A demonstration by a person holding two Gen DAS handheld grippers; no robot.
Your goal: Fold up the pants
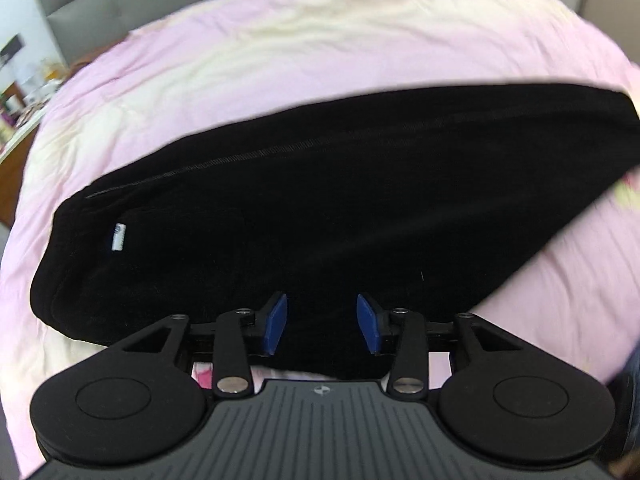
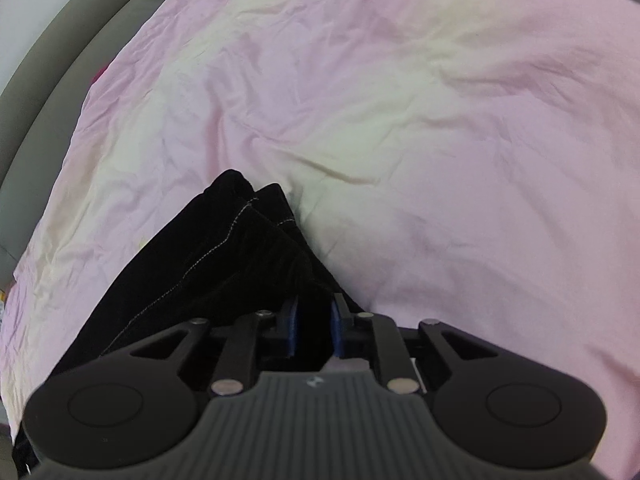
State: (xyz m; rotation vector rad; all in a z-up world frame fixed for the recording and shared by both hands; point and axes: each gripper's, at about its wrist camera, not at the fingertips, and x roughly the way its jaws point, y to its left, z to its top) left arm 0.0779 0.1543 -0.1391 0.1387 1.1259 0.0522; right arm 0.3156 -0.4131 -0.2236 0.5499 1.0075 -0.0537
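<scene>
Black pants (image 1: 320, 208) lie across a pink bed cover, folded lengthwise, with a small white label (image 1: 118, 236) near the left end. My left gripper (image 1: 322, 330) is open, its blue pads (image 1: 276, 324) apart at the pants' near edge, gripping nothing. In the right wrist view the leg ends of the pants (image 2: 224, 256) with pale stitching rise toward the camera. My right gripper (image 2: 314, 330) is shut on the black cloth, which fills the narrow gap between its blue pads (image 2: 337, 332).
The pink and cream bed cover (image 2: 400, 120) is wrinkled and spreads all around the pants. A grey padded headboard (image 1: 120, 0) stands at the back left. A cluttered shelf (image 1: 20, 96) is at the far left.
</scene>
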